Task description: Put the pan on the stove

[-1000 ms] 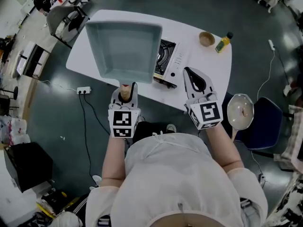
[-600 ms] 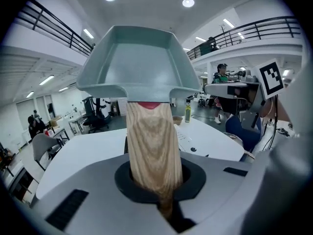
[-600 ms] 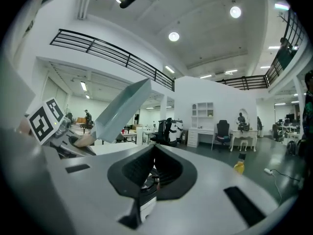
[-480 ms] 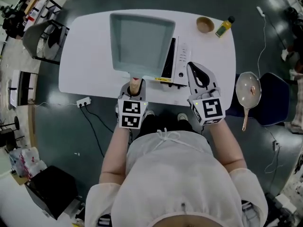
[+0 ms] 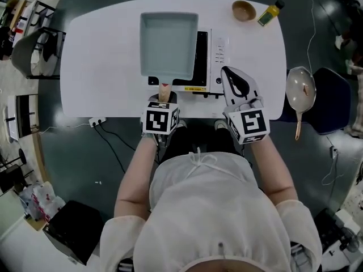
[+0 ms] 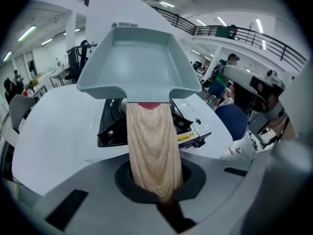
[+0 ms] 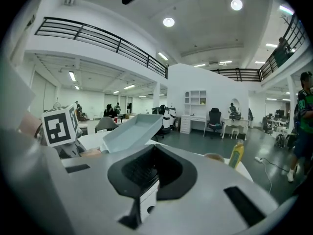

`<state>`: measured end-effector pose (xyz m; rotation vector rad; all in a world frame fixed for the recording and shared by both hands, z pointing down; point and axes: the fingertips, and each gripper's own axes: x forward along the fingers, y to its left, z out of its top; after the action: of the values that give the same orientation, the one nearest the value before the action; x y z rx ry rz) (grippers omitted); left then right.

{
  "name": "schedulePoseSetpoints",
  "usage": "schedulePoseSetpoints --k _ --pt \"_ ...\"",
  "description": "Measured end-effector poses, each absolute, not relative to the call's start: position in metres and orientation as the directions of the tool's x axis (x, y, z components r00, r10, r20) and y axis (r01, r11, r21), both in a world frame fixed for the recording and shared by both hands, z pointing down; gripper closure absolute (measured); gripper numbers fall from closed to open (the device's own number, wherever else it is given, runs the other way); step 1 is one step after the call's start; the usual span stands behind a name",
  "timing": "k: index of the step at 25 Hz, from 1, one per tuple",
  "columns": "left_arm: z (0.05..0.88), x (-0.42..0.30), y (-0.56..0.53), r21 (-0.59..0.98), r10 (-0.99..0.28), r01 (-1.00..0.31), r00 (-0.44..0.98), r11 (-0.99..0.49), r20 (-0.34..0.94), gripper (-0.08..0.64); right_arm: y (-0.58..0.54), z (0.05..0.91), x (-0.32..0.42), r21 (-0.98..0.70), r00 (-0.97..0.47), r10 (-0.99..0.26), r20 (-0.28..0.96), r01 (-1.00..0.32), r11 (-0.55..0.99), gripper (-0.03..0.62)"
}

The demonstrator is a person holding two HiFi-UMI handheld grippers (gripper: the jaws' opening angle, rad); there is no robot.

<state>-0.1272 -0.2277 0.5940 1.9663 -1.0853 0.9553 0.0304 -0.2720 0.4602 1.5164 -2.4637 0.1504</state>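
- The left gripper (image 5: 163,102) is clenched on the pan's handle (image 6: 152,146), a flat piece of pale wood with visible grain. The end of it sits in the round hollow between the two jaws.
- The right gripper (image 5: 228,73) is pressed shut with nothing inside. It hangs over the front right corner of the stove (image 5: 218,54).
- The pan (image 5: 169,41) is rectangular, grey-blue and matte, with sloping walls. A small red collar joins it to the handle.
- The pan is above the left, black part of the stove. In the left gripper view it looks a little raised, but I cannot tell for sure if it touches the burner.
- The pan hides most of the burner. Only a black strip of it and the white, smooth control panel can be seen.
- The stove stands on a white table (image 5: 102,55) with rounded corners.
- Behind the stove, to the right, are a round brown bowl (image 5: 243,10) and a yellow bottle (image 5: 269,13). Its label is too small to read.
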Motion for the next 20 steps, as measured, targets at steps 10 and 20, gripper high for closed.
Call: schedulePoseSetpoints --k 10,20 --pt "0.617 -0.112 -0.223 0.297 -0.225 -0.880 0.395 -0.369 0.891 0.537 -0.281 0.489 0.036 0.012 -0.441 -0.840 0.317 -0.884 0.468 0.586" --pt "0.626 -0.104 -0.214 0.339 -0.107 -0.892 0.384 -0.298 0.917 0.537 -0.289 0.497 0.048 -0.016 -0.445 -0.832 0.331 -0.884 0.467 0.586"
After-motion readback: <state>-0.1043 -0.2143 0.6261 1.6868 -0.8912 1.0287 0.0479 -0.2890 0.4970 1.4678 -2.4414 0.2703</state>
